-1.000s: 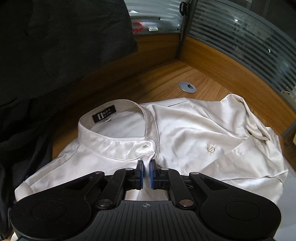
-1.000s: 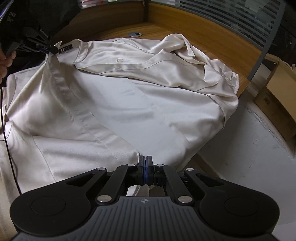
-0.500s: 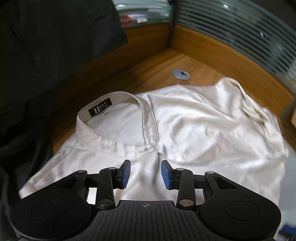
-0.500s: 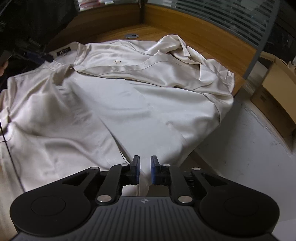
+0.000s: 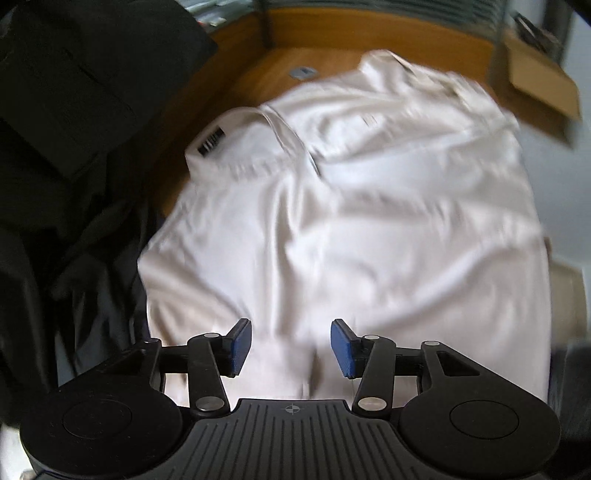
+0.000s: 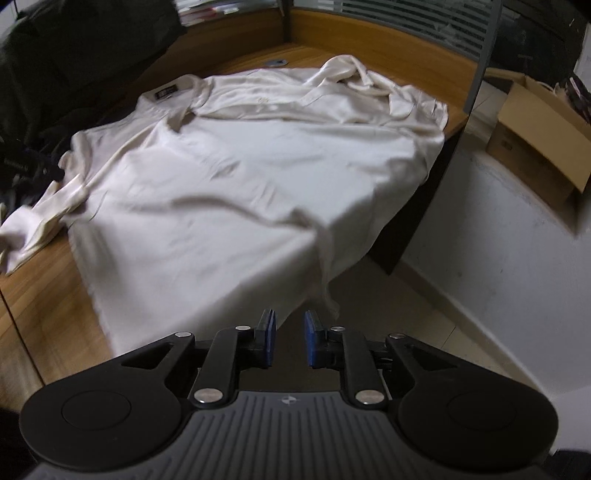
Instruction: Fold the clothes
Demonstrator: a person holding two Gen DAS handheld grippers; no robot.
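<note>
Because a first fold is apparently laid, the cream shirt lies spread over the wooden table, collar toward the far corner, hem spilling over the near edge. The left gripper hangs above it with jaws opening, empty; the right gripper opens too, clear of the hem.

- We see an office: a wooden corner desk with a cable grommet.
- Behind the desk, striped frosted-glass partitions.
- Right of the desk, a cardboard box.
</note>
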